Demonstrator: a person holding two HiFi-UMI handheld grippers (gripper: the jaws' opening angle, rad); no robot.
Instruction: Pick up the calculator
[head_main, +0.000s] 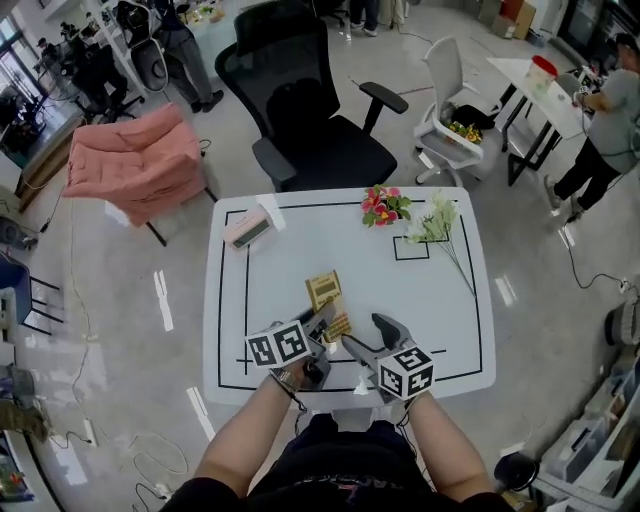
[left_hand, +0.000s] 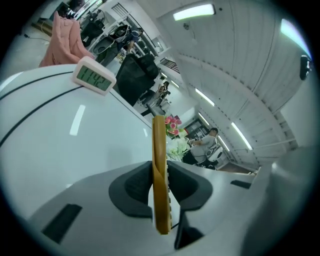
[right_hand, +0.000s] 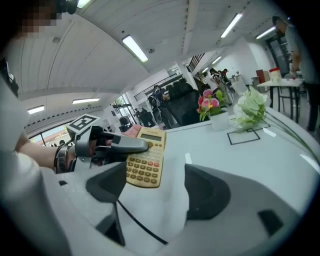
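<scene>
the calculator (head_main: 323, 290) sits at lower centre of the head view, over the near part of the white table (head_main: 440, 300). the left gripper (head_main: 322, 322) is clamped on it. in the left gripper view the yellow body runs edge-on up the middle of the frame, pinched between the two dark pads. gripping across the thin dimension makes sense, since the flat faces give the pads broad contact and the keys stay clear of most of the squeeze.

in the right gripper view the calculator shows left of centre, keypad facing the camera. the left gripper's finger lies across it just below the display. it looks tilted and clear of the tabletop, though whether its lower edge still touches i cannot tell.

the right gripper (head_main: 368, 338) is just beside it at lower centre-right. its jaws stand apart with only bare table between them. it seems to wait close by as a spare support, not as part of the grip.

the pink clock (head_main: 250, 228) at upper left of the table is well apart from the grip. so are the flowers (head_main: 382, 206) and the white sprig (head_main: 435, 222) at the upper right, so nothing crowds the lift. the grip is on one end only, so i judge the free end could swing if the pads slip.
</scene>
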